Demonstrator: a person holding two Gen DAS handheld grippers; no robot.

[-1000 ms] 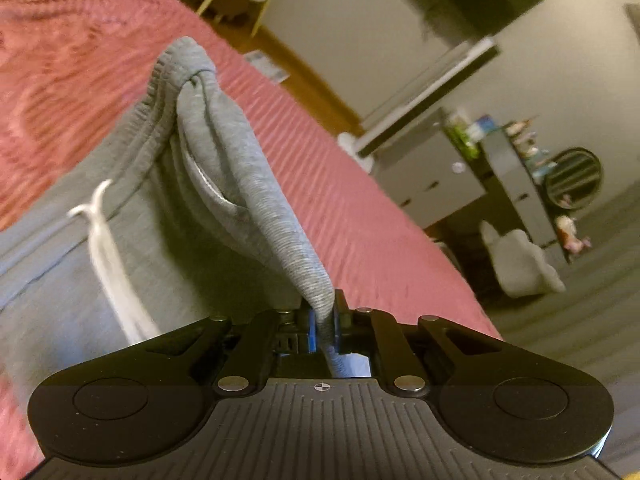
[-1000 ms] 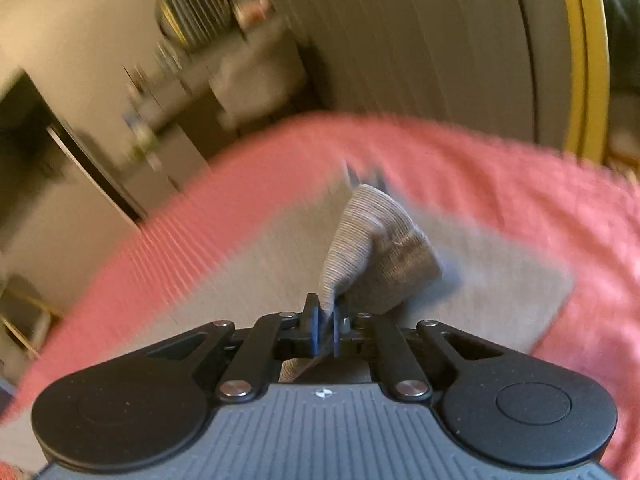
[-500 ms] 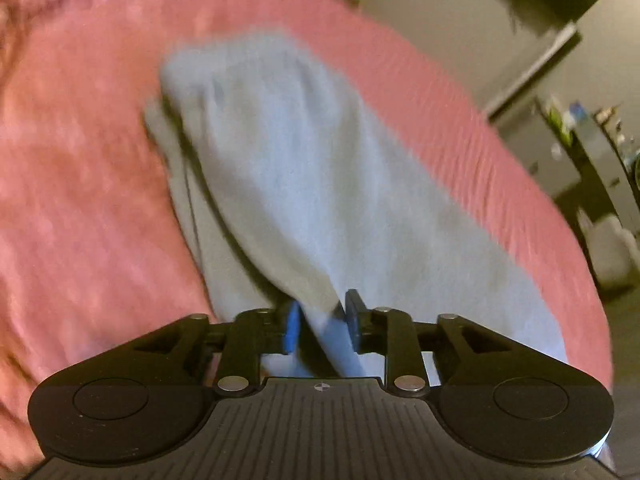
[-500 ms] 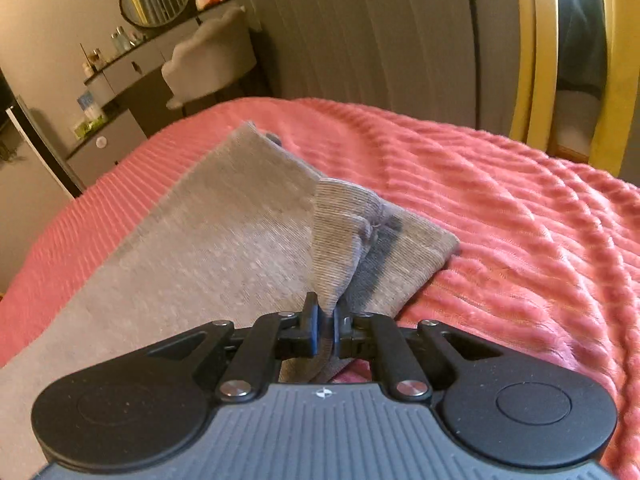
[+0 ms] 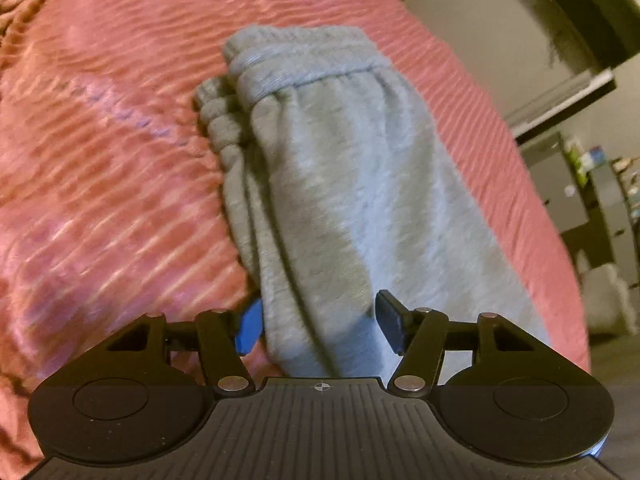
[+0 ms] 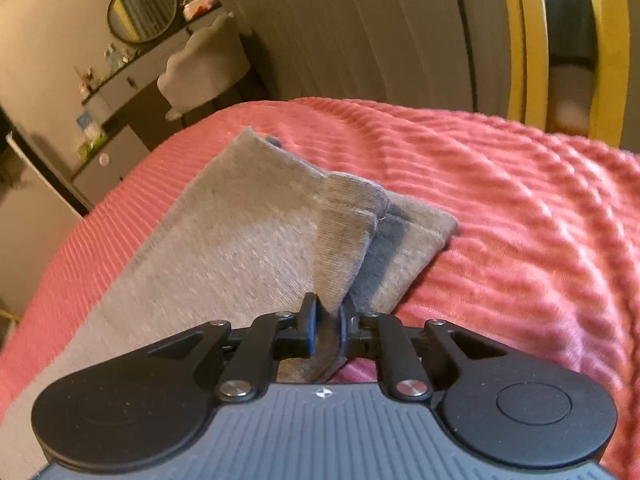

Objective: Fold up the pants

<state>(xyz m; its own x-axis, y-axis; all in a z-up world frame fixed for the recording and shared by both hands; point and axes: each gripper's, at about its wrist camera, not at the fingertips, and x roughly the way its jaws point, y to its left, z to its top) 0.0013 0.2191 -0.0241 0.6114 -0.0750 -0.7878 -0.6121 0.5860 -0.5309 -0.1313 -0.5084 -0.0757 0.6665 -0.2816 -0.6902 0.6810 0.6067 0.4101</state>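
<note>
The left gripper (image 5: 318,322) is opening wide around the pants (image 5: 340,184), not pressing them. The right gripper (image 6: 327,330) is opening a little with the cuff (image 6: 344,248) between its pads. The near fold could flop open on the bed (image 5: 100,140) if a pad snags the cloth.

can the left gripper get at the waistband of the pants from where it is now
Probably yes: the left gripper, jaws opening astride the pants, has only flat grey cloth between it and the waistband ahead; nothing blocks it.

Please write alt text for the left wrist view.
Folded grey pants lie on a pink ribbed bedspread, waistband at the far end. The left gripper is opening, its fingers either side of the near edge.
</note>
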